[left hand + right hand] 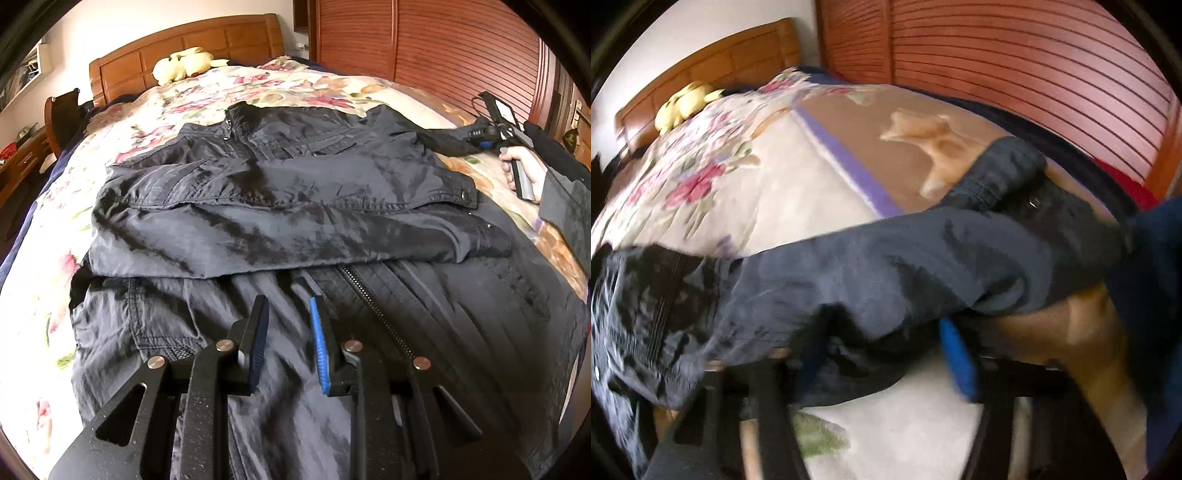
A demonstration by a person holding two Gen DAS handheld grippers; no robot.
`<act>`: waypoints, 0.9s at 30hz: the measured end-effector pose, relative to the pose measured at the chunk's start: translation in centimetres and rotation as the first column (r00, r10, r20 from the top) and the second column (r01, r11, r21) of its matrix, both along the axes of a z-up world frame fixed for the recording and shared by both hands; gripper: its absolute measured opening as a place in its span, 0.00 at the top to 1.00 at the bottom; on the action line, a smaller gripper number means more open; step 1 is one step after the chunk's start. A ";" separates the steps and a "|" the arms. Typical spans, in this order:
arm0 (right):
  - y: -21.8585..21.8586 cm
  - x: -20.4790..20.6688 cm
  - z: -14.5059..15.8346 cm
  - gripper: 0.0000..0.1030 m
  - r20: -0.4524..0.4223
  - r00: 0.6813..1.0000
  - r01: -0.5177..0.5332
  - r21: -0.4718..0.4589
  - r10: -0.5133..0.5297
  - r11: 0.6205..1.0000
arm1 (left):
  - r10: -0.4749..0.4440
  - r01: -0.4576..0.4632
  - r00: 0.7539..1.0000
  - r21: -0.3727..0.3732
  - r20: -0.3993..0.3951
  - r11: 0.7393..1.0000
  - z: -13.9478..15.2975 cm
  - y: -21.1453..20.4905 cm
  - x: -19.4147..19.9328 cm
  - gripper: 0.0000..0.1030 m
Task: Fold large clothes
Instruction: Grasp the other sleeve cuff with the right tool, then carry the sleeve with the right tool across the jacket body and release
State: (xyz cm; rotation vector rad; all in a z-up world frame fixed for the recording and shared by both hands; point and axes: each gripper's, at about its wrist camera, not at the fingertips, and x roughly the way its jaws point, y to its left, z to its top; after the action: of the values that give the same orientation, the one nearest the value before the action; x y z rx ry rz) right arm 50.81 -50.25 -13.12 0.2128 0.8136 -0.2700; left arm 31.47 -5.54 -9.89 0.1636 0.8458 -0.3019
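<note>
Jacket: a dark, shiny jacket (280,192) is seen spread across the bed (48,229), over a floral quilt; one sleeve (288,236) is laid folded across the chest, and the zip (376,306) is shown running down the near half.
Far sleeve: the other sleeve (886,266) is stretched out sideways over the quilt, its cuff (1004,173) and snap turned up at the far end.
Left tool: the left tool (290,314) is held low over the jacket's near half, pointed downward; its pads are kept slightly apart and nothing is gripped between them.
Right tool: the right tool (879,332) is seen at the sleeve, cloth bunched between its blue pads (956,354); the picture is blurred, but the sleeve appears pinched.
Hand: the right hand (524,170) is wrapped round the tool's handle at the bed's far side.
Background: a yellow plush (184,64) is seen by the headboard.
</note>
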 end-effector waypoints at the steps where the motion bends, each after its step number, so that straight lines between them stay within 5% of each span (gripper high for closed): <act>1: 0.3 0.1 -0.1 0.77 -0.005 1.000 -0.015 -0.009 0.015 1.000 | 0.006 -0.006 1.000 -0.001 0.001 1.000 0.1 0.2 -0.1 0.77; 3: 1.2 0.0 0.1 0.89 0.001 0.998 -0.057 -0.035 0.057 0.998 | 0.013 -0.013 1.000 -0.003 0.000 1.000 0.1 0.4 -0.2 0.77; 16: 4.9 -3.3 4.5 0.91 0.111 0.979 -0.159 -0.113 0.171 0.981 | 0.028 -0.028 0.999 -0.003 0.021 1.000 1.5 1.5 -2.4 0.77; 27: 11.3 -12.7 12.2 0.91 0.272 0.889 -0.346 -0.131 0.369 0.929 | 0.028 -0.027 0.998 -0.041 0.048 0.999 3.6 3.0 -6.8 0.77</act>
State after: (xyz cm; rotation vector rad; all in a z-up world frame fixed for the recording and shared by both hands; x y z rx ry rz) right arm 38.10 -38.96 -0.94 0.0229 0.5316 0.0798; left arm 24.64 -2.56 -6.31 0.1214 0.7933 -0.2879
